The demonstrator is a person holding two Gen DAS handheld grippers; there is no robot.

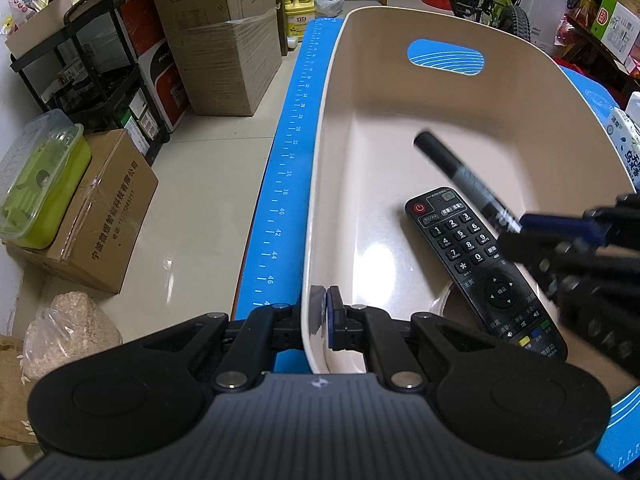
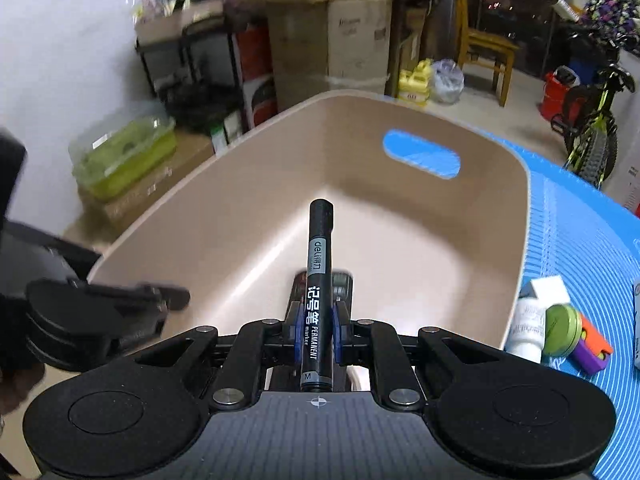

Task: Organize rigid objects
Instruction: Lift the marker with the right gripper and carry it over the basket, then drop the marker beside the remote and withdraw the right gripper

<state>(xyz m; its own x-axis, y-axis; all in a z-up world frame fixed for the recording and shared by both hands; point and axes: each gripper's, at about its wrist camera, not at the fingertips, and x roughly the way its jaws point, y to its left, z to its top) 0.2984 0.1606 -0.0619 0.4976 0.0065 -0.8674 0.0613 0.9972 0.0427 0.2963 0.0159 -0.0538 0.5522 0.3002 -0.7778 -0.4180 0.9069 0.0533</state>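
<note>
Inspector: Your right gripper (image 2: 316, 330) has its blue pads closed narrowly on a black cylindrical permanent marker (image 2: 318, 280), gripped around the lower barrel, cap end pointing to the far side. The marker hangs over the open beige plastic bin (image 2: 516, 248), above the black rectangular remote control (image 1: 480, 268) already lying on the bin floor.

Operator: And my other hand?

Inspector: Your left gripper (image 1: 326, 312) is pinched shut on the bin's near left rim, one pad inside the wall, one outside. I judge that you are steadying the bin there.

Operator: Which step is this?

Inspector: By my reading, delivery of the marker; it is not yet released. The next move calls for lowering it to bare floor beside the remote, then opening the jaws. A white bottle (image 2: 528, 330), a green round lid (image 2: 562, 330) and a purple and orange piece (image 2: 592, 350) wait on the blue ribbed mat (image 2: 580, 240), just right of the bin.
</note>
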